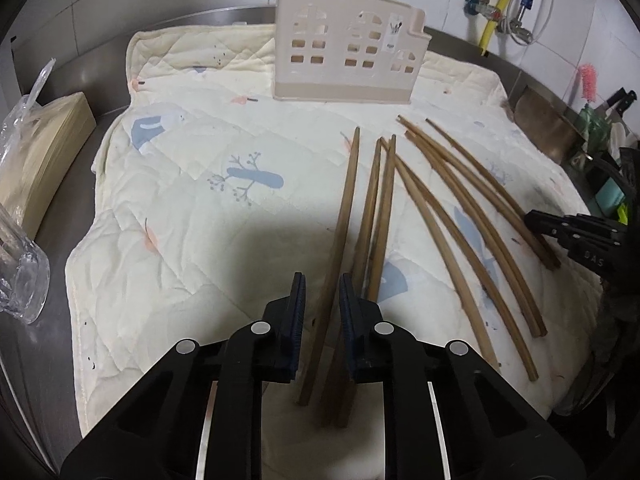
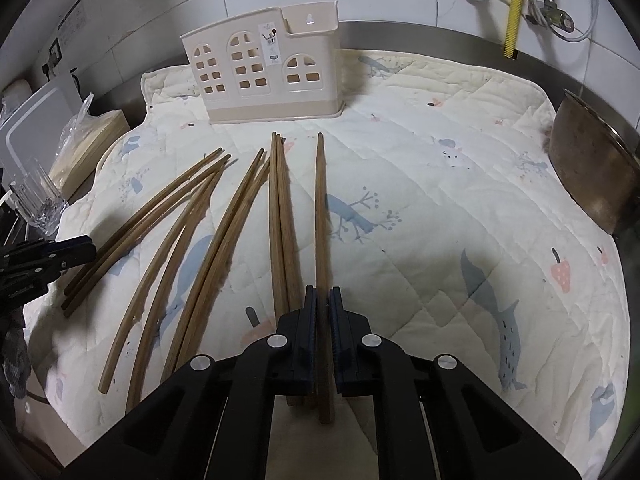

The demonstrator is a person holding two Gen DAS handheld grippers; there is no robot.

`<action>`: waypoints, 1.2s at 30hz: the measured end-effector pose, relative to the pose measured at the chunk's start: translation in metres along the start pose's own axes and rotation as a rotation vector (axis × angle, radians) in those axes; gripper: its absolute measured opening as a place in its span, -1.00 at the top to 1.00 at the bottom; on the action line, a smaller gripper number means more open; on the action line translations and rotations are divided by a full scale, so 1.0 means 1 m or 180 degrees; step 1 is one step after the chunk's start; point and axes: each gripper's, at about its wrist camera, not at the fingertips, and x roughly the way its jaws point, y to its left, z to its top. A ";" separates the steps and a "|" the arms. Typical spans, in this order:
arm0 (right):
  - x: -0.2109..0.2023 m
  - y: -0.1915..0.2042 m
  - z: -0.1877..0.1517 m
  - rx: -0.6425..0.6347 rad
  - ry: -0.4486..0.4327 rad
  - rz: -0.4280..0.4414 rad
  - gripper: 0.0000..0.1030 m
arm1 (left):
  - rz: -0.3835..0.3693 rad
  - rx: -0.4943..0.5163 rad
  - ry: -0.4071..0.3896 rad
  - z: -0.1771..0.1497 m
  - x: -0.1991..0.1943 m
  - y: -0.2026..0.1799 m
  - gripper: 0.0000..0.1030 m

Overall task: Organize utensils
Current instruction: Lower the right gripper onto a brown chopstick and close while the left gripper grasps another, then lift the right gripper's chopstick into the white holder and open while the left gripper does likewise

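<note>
Right gripper (image 2: 323,300) is clamped on one wooden chopstick (image 2: 321,200); the left gripper (image 1: 322,288) straddles another chopstick (image 1: 347,196), jaws narrow but with gaps showing. More chopsticks (image 2: 192,232) lie loose on the quilted mat (image 2: 440,208), well short of the cream utensil holder (image 2: 260,76).

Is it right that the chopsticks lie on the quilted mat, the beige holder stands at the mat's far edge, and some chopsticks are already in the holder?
Not quite. In the right wrist view the holder shows no chopsticks in it; all the chopsticks are out on the quilted mat. The rest stands.
</note>
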 end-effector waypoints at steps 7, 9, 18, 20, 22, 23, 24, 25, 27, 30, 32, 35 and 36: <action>0.005 0.000 -0.001 -0.0019 0.0023 0.0002 0.87 | 0.0021 0.0002 0.0085 -0.003 0.009 0.001 0.68; 0.006 0.001 -0.001 -0.0024 0.0017 0.0001 0.87 | 0.0039 0.0026 0.0079 -0.002 0.009 -0.001 0.69; -0.017 0.003 0.007 -0.0069 -0.0232 -0.0027 0.87 | -0.0025 0.0024 -0.0109 0.007 -0.013 -0.007 0.88; -0.030 0.004 0.015 -0.0107 -0.0368 -0.0050 0.87 | -0.0029 0.0044 -0.0196 0.012 -0.022 -0.010 0.88; -0.042 0.005 0.024 -0.0137 -0.0505 -0.0059 0.87 | -0.0041 0.0062 -0.0303 0.019 -0.034 -0.012 0.89; -0.048 0.005 0.028 -0.0155 -0.0562 -0.0067 0.87 | -0.0057 0.0065 -0.0353 0.023 -0.039 -0.013 0.89; -0.052 0.006 0.033 -0.0173 -0.0617 -0.0073 0.87 | -0.0078 0.0068 -0.0411 0.028 -0.045 -0.014 0.89; -0.058 0.007 0.039 -0.0200 -0.0677 -0.0065 0.87 | -0.0093 0.0061 -0.0454 0.032 -0.050 -0.014 0.89; -0.065 0.009 0.049 -0.0243 -0.0761 -0.0061 0.87 | -0.0136 0.0035 -0.0539 0.042 -0.058 -0.012 0.89; -0.077 0.010 0.066 -0.0288 -0.0907 -0.0033 0.87 | -0.0148 0.0017 -0.0675 0.059 -0.069 -0.011 0.90; -0.081 0.012 0.081 -0.0320 -0.0954 0.0016 0.87 | -0.0151 0.0023 -0.0742 0.073 -0.074 -0.012 0.90; -0.083 0.012 0.102 -0.0391 -0.0978 0.0066 0.87 | -0.0145 0.0068 -0.0831 0.094 -0.082 -0.015 0.90; -0.085 0.011 0.108 -0.0396 -0.0987 0.0088 0.88 | -0.0139 0.0090 -0.0874 0.101 -0.086 -0.016 0.90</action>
